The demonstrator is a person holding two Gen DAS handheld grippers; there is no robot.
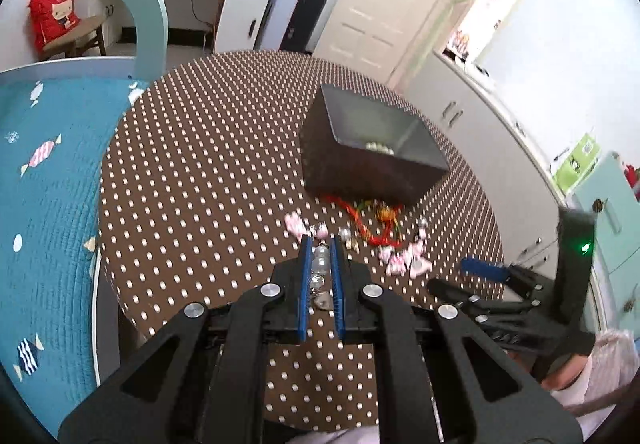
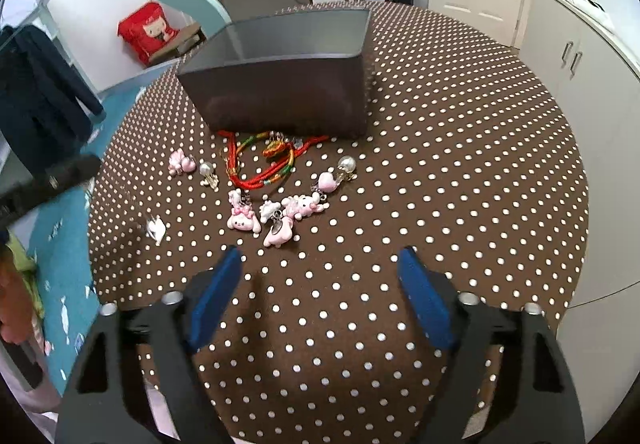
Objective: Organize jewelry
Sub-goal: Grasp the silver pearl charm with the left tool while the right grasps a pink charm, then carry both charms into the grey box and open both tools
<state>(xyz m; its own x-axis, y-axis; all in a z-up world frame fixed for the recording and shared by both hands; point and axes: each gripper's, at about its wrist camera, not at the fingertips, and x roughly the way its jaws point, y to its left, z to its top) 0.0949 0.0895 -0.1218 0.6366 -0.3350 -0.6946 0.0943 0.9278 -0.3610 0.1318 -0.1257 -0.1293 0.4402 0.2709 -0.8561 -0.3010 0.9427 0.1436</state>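
Note:
My left gripper (image 1: 321, 244) is shut on a clear-bead charm (image 1: 321, 264) that hangs between its blue pads above the table. A dark open box (image 1: 372, 147) stands beyond it, with pale beads (image 1: 378, 146) inside; it also shows in the right wrist view (image 2: 280, 79). In front of the box lie a red braided cord (image 2: 260, 159), pink charms (image 2: 276, 215) and glass-bead charms (image 2: 346, 165). A silver heart piece (image 2: 156, 228) dangles at the left. My right gripper (image 2: 320, 260) is open and empty, near the table's front, short of the pink charms.
The round table (image 2: 440, 163) has a brown dotted cloth. A blue bed (image 1: 48, 203) lies to the left. White cabinets (image 2: 580, 83) stand to the right. My right gripper also shows in the left wrist view (image 1: 484, 270).

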